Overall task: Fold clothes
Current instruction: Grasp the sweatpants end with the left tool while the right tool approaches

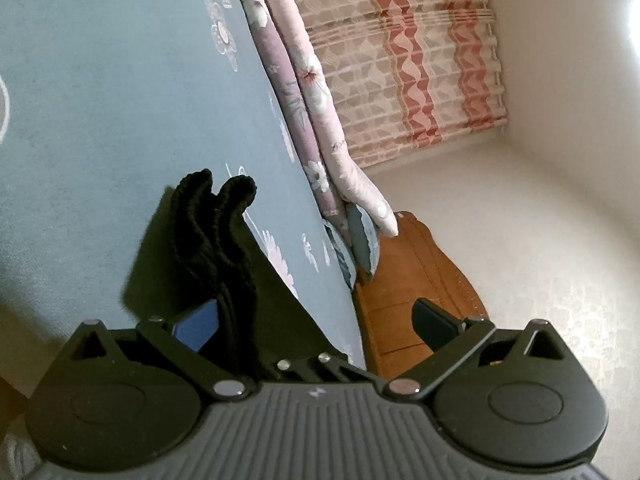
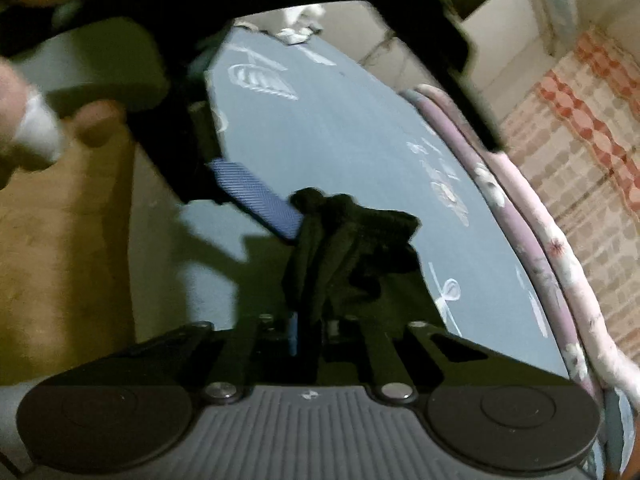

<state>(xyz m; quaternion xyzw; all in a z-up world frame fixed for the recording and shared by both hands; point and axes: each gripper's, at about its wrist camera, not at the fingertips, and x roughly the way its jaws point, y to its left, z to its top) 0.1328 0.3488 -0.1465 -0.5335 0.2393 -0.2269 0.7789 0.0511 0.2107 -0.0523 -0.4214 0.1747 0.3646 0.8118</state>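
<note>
**Black garment held over the bed**

Left tongs (image 1: 316,316) spread wide, blue pad (image 1: 198,326) on one side, the other finger (image 1: 434,322) well apart. A bunched edge of the black garment (image 1: 224,240) runs up beside the blue pad, not clamped as far as can be seen.

Right tongs (image 2: 304,332) pressed together on a gathered bunch of the same black garment (image 2: 344,248), lifted above the blue bedsheet (image 2: 320,132). In the blurred right view the left tongs sit up front, a hand (image 2: 32,120) on the handle. Folded pink quilt (image 1: 316,92) along the bed edge, patterned curtain (image 1: 420,60) behind, wooden headboard (image 1: 404,280) low down.
</note>
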